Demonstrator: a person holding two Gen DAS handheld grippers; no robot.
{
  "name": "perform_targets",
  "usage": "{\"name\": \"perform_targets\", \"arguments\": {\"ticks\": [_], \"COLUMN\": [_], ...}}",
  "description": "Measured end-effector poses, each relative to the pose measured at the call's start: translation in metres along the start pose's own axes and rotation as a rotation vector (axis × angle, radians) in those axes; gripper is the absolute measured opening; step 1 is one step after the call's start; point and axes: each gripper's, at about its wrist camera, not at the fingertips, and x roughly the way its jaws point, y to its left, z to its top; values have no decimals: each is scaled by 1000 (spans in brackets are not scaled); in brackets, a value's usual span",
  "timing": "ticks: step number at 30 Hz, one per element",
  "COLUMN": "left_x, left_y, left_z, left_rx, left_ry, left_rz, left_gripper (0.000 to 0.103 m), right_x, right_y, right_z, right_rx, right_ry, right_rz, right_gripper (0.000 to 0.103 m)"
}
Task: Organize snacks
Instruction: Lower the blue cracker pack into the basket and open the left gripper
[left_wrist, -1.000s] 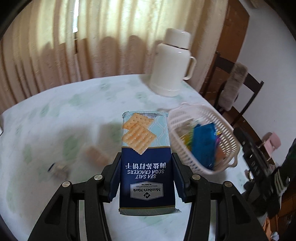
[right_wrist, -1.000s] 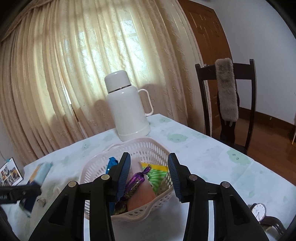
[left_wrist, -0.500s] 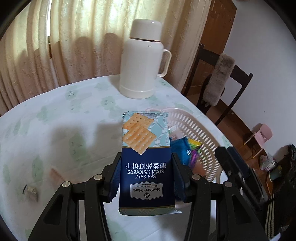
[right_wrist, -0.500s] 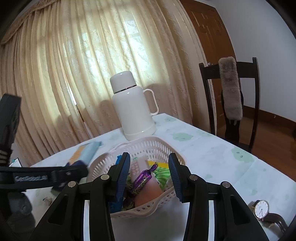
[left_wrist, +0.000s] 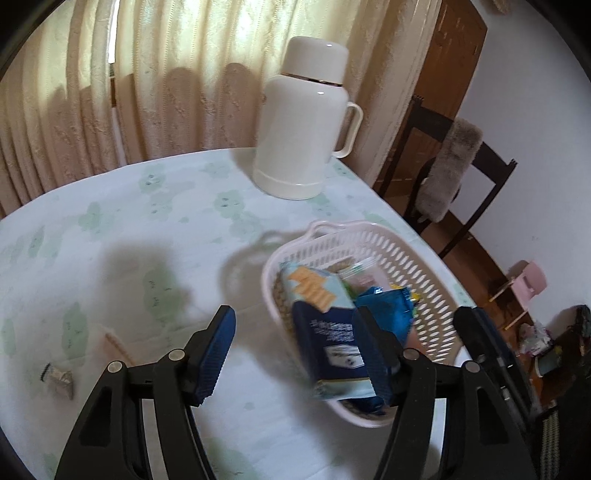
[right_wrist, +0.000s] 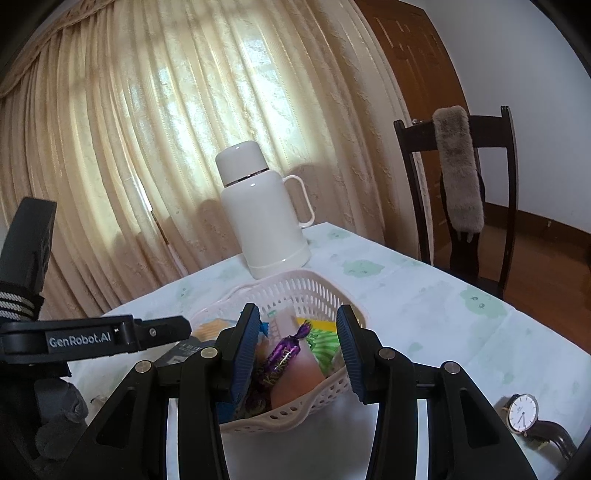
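Note:
The soda cracker pack (left_wrist: 325, 325) lies tilted in the white plastic basket (left_wrist: 388, 251), beside a blue snack bag (left_wrist: 388, 306), free of my fingers. My left gripper (left_wrist: 299, 350) is open and empty just above the basket's near-left rim. In the right wrist view the basket (right_wrist: 325, 395) holds a purple wrapped candy (right_wrist: 282, 356), a green packet (right_wrist: 325, 347) and the cracker pack (right_wrist: 210, 328). My right gripper (right_wrist: 295, 350) is open and empty, hovering just in front of the basket. The left gripper's arm (right_wrist: 92, 338) shows at left.
A white thermos jug (left_wrist: 306, 122) stands on the table behind the basket. Two small wrapped snacks (left_wrist: 59, 380) (left_wrist: 116, 345) lie on the tablecloth at left. A wristwatch (right_wrist: 524, 410) lies at the right table edge. A dark chair (right_wrist: 458, 192) stands beyond the table.
My left gripper carried the cracker pack right over the basket, opened and let it go; the pack now lies in the basket. My right gripper stayed open and nearly still.

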Motion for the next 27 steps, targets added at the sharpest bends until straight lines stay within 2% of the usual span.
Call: {"name": "perform_targets", "arguments": {"ticks": [6,16,21,25,27], "left_x": [2,7,0,-18,-24], "left_y": [-1,-2,-1,-7,-11], "left_z": [-9,-10,-8,-9,-9], "left_rx": [39,29,17,55,88], "left_ry": [-6,-13,15,-48,-80], "left_rz": [78,76,71,127,188], "left_gripper": [62,64,64,63,64], "right_x": [1,2,3,2,1], "right_y": [0,0,1,3,3], "right_z": [0,-3,-4,-5,-5], "right_rx": [-1,-8,-11,-13,-15], "right_ry": [2,3,8,9,10], "right_rz": [1,1,4,7,9], "right_gripper": [45,45,45,45,45]}}
